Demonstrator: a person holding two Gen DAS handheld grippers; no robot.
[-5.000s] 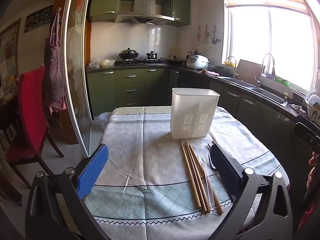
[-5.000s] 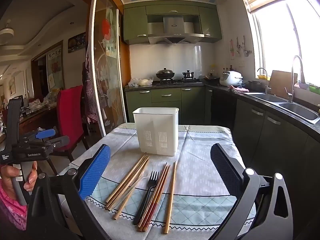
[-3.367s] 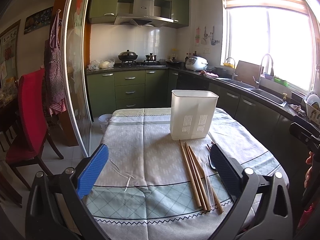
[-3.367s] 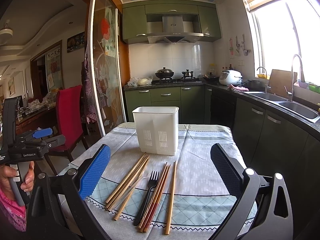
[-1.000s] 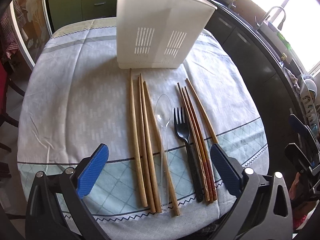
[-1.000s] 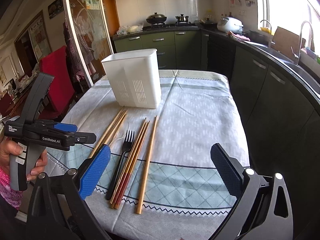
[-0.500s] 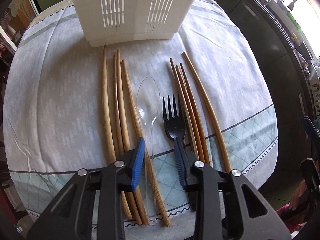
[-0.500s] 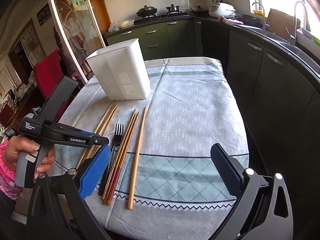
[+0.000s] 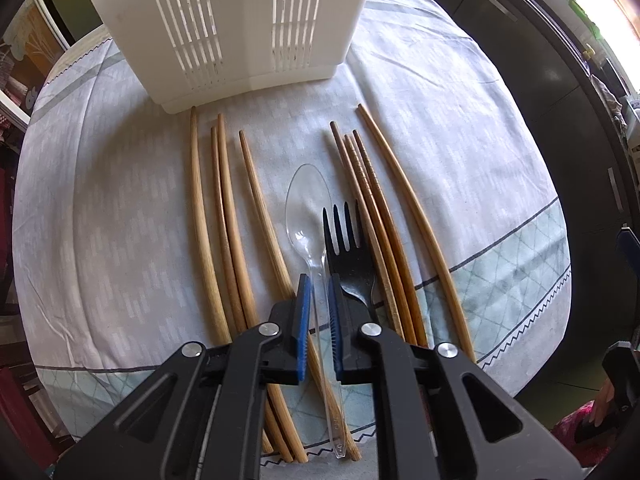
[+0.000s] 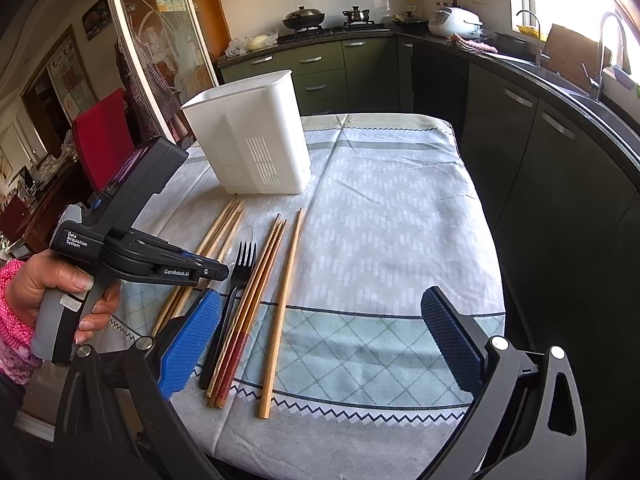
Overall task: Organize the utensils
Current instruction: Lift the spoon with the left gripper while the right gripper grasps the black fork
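Since a second ago the left gripper (image 9: 319, 308) has dropped low over the table (image 9: 100, 220) and its jaws have just been closing, now pinched on the clear spoon (image 9: 307, 216) at its thin handle. That spoon lies between the pale chopsticks (image 9: 224, 216) on its left and the black fork (image 9: 348, 252) and darker chopsticks (image 9: 380, 216) on its right, in front of the white caddy (image 9: 240, 28). It looks light, slick and brittle, so I judge a gentle hold on the handle near the bowl is best. Right gripper (image 10: 320, 340): jaws wide apart, holding nothing. Readable writing: "Data Acquisition System" and "GenRobot.AI" on the left gripper's body.
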